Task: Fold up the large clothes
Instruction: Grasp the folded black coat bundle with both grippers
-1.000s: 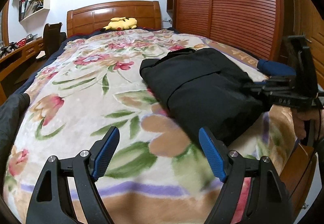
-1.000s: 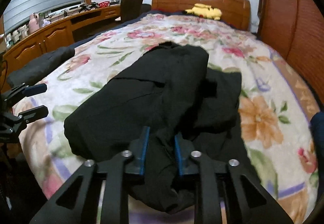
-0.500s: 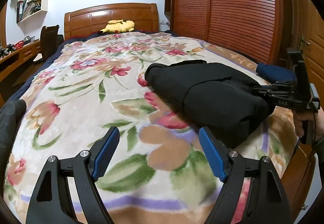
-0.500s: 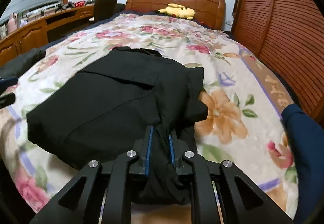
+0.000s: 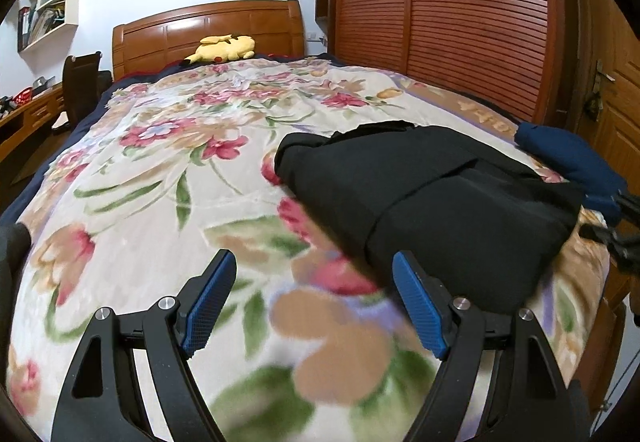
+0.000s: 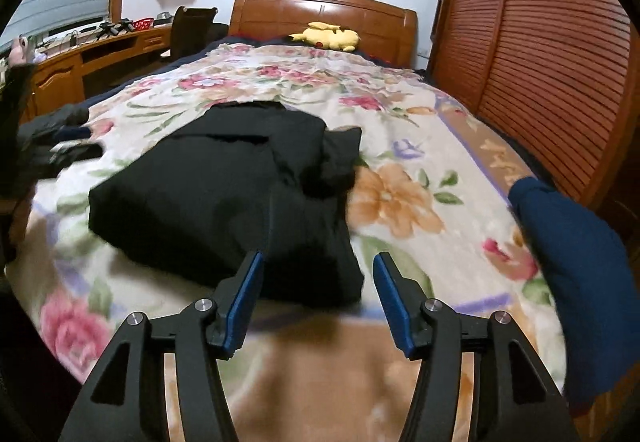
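Your folded black garment (image 6: 224, 198), matte and soft-edged, lies on the plush floral blanket (image 6: 400, 146) near the bed's foot. Your right gripper (image 6: 318, 274) is opening, pads clear of its near edge. Your left gripper (image 5: 314, 282) stands wide and empty over bare blanket beside it.

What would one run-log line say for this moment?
black garment: folded, on bed | right gripper: opening, empty | left gripper: open, empty
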Motion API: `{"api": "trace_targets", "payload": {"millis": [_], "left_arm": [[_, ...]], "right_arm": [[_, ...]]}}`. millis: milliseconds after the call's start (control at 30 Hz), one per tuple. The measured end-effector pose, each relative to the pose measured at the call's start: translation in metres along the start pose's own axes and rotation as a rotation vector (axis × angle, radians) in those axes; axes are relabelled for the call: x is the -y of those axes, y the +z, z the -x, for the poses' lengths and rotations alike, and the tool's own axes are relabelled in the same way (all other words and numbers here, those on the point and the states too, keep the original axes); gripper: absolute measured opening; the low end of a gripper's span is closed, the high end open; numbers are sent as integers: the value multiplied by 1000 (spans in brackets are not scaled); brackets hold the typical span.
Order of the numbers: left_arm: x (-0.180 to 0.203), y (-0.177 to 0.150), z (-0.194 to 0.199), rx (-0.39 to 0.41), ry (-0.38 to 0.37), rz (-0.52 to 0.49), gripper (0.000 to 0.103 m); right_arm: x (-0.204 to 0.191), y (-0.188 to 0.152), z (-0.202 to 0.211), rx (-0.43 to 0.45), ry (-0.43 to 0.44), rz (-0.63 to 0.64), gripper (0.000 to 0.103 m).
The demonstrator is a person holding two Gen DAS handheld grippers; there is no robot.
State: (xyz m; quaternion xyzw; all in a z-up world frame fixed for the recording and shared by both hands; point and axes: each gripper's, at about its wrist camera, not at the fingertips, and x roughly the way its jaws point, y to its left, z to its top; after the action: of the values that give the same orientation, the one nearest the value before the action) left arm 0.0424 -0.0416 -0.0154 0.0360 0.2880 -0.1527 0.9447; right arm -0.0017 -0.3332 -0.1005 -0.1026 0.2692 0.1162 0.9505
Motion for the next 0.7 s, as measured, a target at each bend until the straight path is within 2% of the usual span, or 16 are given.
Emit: {"api": "trace_targets", "payload": {"millis": [133,300,467,700], "left_arm": [[-4,15,-21,-12,5,-16,81],[-11,39,-56,-39,33,-28,81],[-18,60,-88,-68,51,-14,81],[-38,81,-143,-158,-9,88,81]], "right_arm": [[6,-16,-10,-28,10,-23,59],[17,-15,-27,-24,39,-103,59],[18,-13,-42,-21,51,-111,59],[14,-16,-62,-41,66,-107,59]]}}
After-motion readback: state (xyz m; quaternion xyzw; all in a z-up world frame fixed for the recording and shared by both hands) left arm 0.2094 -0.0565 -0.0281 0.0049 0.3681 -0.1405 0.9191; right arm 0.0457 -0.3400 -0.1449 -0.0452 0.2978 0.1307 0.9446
